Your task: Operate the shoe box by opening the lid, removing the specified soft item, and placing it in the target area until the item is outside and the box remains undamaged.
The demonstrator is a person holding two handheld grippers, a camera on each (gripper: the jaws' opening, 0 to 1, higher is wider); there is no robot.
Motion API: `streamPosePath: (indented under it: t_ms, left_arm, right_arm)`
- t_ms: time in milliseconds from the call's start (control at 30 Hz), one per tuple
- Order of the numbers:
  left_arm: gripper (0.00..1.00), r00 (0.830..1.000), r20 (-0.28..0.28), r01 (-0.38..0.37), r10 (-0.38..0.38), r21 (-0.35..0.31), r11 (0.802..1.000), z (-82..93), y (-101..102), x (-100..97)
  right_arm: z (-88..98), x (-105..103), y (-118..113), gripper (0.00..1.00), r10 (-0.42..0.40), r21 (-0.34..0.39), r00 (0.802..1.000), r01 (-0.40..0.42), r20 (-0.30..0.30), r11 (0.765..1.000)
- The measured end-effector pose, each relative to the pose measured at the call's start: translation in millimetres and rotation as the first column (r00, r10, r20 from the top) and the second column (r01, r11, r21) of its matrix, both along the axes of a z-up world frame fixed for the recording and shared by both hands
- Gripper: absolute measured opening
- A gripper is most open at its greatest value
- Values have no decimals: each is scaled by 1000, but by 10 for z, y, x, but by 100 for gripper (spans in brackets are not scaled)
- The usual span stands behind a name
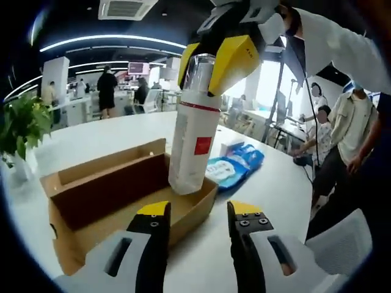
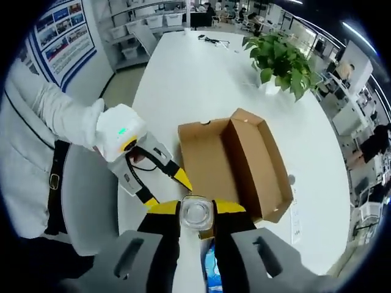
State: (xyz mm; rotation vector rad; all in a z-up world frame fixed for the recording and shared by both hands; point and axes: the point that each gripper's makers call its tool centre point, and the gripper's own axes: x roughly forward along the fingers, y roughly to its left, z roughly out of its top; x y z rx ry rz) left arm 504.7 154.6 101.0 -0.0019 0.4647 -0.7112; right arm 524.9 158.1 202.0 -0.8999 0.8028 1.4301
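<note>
One bottle [image 1: 194, 131] upright, cap up, over box [image 1: 116, 201]

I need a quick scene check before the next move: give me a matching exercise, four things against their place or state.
1. bottle
2. shoe box
3. blue packet
4. potted plant

a. lying flat on the table beside the box
b. open, lid folded back
c. standing at the table's far end
d. clamped at its top by the right gripper

Pairs: 1-d, 2-b, 3-a, 4-c
</note>
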Motion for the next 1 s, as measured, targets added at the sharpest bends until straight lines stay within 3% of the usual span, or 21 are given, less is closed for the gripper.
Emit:
streamPosePath:
  t_ms: [300,467,567,800,1000]
  left_arm:
    - [41,985,39,166,-168,37,985,68,41,-138]
    - [42,974,36,224,-224,-2,975,113,49,-229]
    - [41,970,40,241,-242,32,970,89,74,-255]
    - [45,960,50,276,-276,5,961,131,81,-328]
    - [44,961,51,271,-270,-1,963,127,144,-333]
  right_arm:
    - [-15,341,-484,17,-27,-46,998,30,55,998]
    - [-69,551,-758,17,-76,-67,994,82,75,994]
    - [-83,641,-884,17,-91,-70,992,97,84,993]
    - [-190,849,-1160,17,-99,-92,989,109,113,990]
    - [-348,1032,-1395,17,-106,-118,986,121,125,986]
